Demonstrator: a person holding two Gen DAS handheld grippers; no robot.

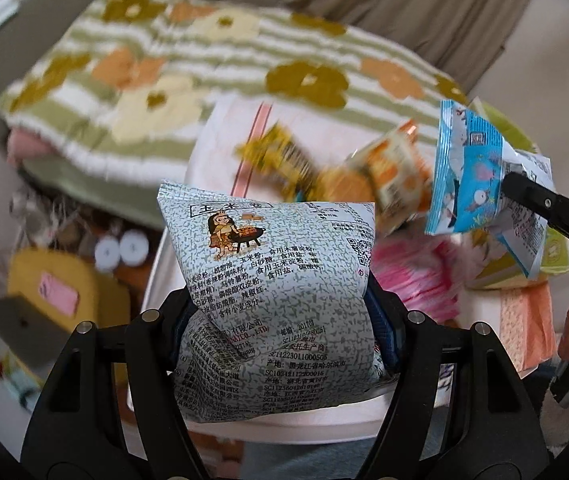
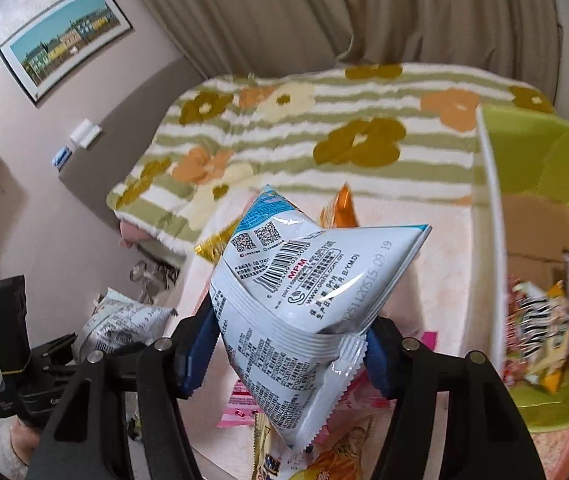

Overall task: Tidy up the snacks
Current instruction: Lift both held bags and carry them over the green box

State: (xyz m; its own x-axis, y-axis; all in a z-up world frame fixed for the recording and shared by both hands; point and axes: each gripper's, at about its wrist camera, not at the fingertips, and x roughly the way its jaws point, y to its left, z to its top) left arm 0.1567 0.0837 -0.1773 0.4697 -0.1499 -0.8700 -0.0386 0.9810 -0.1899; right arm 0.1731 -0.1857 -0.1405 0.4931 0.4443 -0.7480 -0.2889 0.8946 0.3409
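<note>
My left gripper (image 1: 282, 320) is shut on a grey speckled snack bag (image 1: 272, 280) with a cartoon figure, held above the white table's (image 1: 284, 426) near edge. My right gripper (image 2: 290, 344) is shut on a blue and white snack bag (image 2: 304, 296), held above the table; that bag also shows in the left wrist view (image 1: 472, 176). The speckled bag shows at the left in the right wrist view (image 2: 124, 320). Orange and yellow snack packets (image 1: 364, 176) and pink packets (image 1: 416, 280) lie on the table. A green box (image 2: 544, 200) at right holds several snacks (image 2: 544, 324).
A bed with a green striped flower blanket (image 2: 304, 128) lies behind the table. Beige curtains (image 2: 324, 12) hang behind it. A framed picture (image 2: 64, 40) hangs on the left wall. A yellow item with a pink label (image 1: 60, 292) sits left of the table.
</note>
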